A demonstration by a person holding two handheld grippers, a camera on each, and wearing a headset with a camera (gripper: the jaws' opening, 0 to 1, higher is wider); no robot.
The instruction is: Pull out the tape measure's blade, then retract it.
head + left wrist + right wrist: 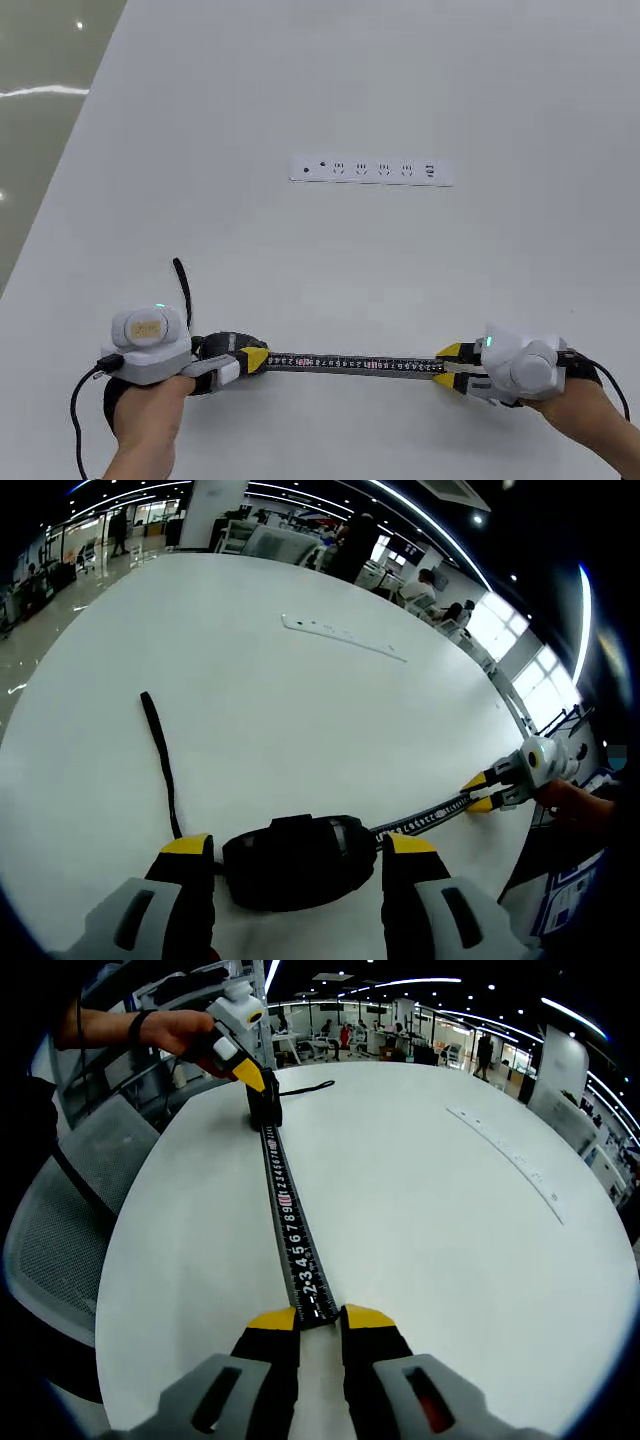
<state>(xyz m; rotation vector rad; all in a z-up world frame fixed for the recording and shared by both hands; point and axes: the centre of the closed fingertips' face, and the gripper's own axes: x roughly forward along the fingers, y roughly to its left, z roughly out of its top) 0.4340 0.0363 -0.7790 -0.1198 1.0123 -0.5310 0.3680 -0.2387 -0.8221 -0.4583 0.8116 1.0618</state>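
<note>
1. Head view: close to the near edge of the white desk [400,80], the left gripper [250,360] clamps a black tape measure case [222,350] between its yellow-tipped jaws. The dark numbered blade [350,362] runs straight out, parallel to that edge, to the right gripper [447,366], whose jaws pinch its end. A thin black wrist strap [182,285] lies from the case toward the far edge. A long white power strip [370,170] lies well apart, nearer the desk's middle.
2. Left gripper view: the left gripper [298,848] has both jaws pressed against the sides of the case [295,865]. The blade [425,820] leaves the case rightward to the right gripper [487,790]. The strap [160,755] lies on the desk to the left.
3. Right gripper view: the right gripper [318,1318] is closed on the blade [295,1240]. The tip itself is hidden between the jaws, so the hook cannot be made out. The blade stretches away to the case [265,1110], held by the left gripper [250,1075].
</note>
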